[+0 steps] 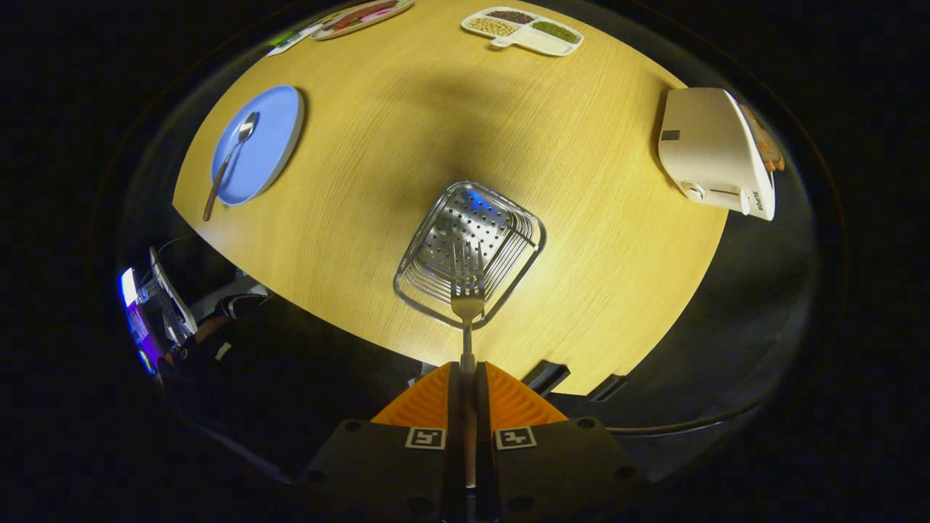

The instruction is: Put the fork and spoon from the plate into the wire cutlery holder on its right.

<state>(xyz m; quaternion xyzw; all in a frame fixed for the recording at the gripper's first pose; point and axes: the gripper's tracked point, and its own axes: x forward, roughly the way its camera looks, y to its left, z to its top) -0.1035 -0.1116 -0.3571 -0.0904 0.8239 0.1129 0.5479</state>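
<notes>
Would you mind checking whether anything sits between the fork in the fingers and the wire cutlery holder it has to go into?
Nothing visible does. The gripper is shut on the fork, whose tines point out over the open top of the wire cutlery holder, which looks empty. The spoon lies on the blue plate, well off to the side.

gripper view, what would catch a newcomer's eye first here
The fork stands out first: the gripper is shut on its handle, tines pointing out over the wire cutlery holder just ahead on the wooden table. Next comes the blue plate beyond and to the left, with the spoon lying across it.
</notes>
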